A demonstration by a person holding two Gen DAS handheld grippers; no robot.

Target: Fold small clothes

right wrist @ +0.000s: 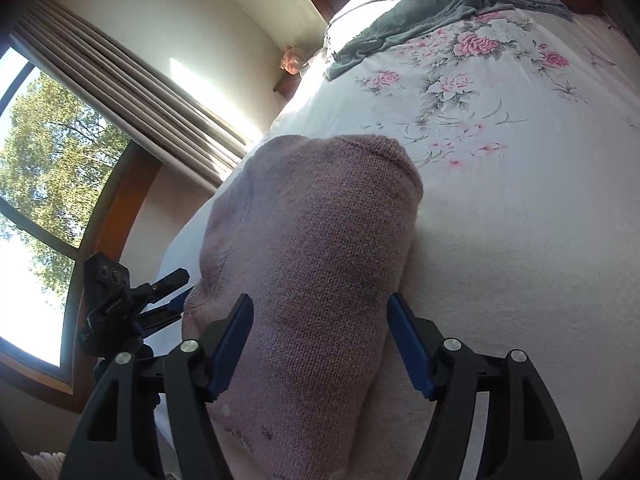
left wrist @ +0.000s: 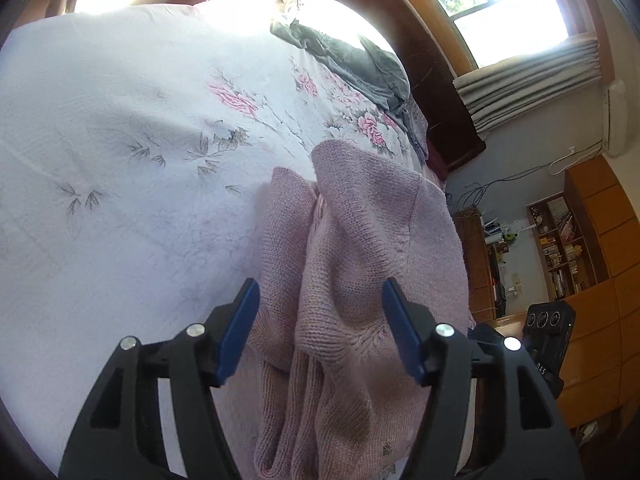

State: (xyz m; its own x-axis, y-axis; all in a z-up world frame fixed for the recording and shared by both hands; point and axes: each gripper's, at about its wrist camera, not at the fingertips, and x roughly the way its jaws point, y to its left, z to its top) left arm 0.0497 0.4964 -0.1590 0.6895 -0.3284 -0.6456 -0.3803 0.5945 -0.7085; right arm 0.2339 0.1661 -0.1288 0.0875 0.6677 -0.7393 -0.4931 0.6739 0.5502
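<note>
2 claws released: L claw (left wrist: 320, 300) | R claw (right wrist: 320, 316) | straddling pink knit (left wrist: 360, 264) | bedsheet (left wrist: 120, 140) bare beyond.

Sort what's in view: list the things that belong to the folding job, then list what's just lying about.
Part of the job:
- pink knit sweater, bunched on the bed
- left gripper, open
- right gripper, open
- floral bedsheet, the work surface

Lying about:
- grey garment near the headboard
- curtains
- bookshelf
</note>
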